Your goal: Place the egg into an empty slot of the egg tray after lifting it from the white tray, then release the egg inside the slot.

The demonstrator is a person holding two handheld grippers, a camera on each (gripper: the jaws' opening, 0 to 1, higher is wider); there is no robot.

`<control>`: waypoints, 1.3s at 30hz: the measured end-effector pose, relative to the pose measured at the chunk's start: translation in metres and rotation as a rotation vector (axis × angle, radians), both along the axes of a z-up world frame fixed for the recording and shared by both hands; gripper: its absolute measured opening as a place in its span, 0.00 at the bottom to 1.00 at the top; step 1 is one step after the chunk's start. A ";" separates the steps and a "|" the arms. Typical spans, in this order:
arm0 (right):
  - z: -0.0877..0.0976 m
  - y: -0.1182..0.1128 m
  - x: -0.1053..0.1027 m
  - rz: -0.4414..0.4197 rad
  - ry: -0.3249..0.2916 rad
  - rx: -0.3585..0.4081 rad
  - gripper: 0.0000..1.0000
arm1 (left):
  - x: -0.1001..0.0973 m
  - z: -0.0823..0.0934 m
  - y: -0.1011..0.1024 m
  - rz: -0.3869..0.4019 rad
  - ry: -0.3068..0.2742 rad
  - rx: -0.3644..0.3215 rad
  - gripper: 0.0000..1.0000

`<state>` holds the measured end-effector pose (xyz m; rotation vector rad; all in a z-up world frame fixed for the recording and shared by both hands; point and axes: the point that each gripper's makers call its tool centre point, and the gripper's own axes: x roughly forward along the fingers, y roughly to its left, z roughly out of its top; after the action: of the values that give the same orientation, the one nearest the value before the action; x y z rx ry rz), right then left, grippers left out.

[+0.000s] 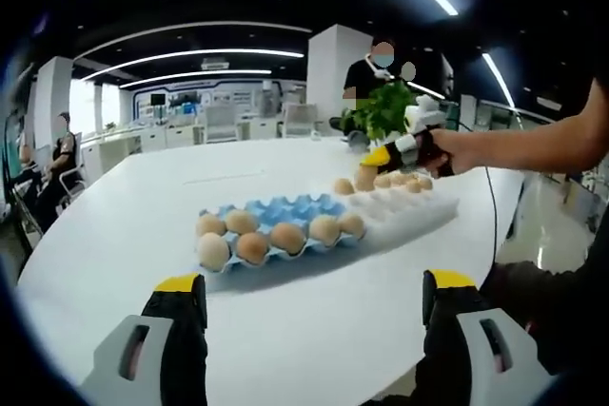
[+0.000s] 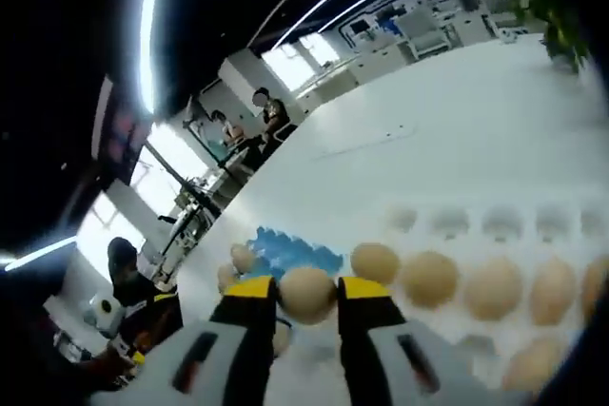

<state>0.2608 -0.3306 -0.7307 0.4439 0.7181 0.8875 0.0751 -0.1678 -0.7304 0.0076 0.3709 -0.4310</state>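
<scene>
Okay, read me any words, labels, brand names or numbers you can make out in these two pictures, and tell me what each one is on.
No text can be read here.
Blue egg tray: no label seen.
White tray: plain, no print seen.
Eggs, including the one in the right gripper: no stamps seen.
Left gripper: no markings seen.
Far wall display: too small and blurred to tell whether it carries any text.
</scene>
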 end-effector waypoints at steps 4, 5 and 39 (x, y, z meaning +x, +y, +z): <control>0.000 0.032 -0.002 0.028 0.008 0.019 0.25 | -0.002 0.001 0.006 0.013 -0.003 0.000 0.96; 0.001 0.039 -0.003 0.033 0.010 0.024 0.25 | -0.003 0.003 0.008 0.018 -0.010 0.003 0.96; -0.052 0.149 -0.014 0.511 -0.393 -0.512 0.26 | -0.016 -0.003 0.038 0.087 -0.006 0.005 0.95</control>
<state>0.2465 -0.1820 -0.7831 -0.3826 0.6696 1.1763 0.0593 -0.1299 -0.7335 -0.0026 0.3648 -0.3445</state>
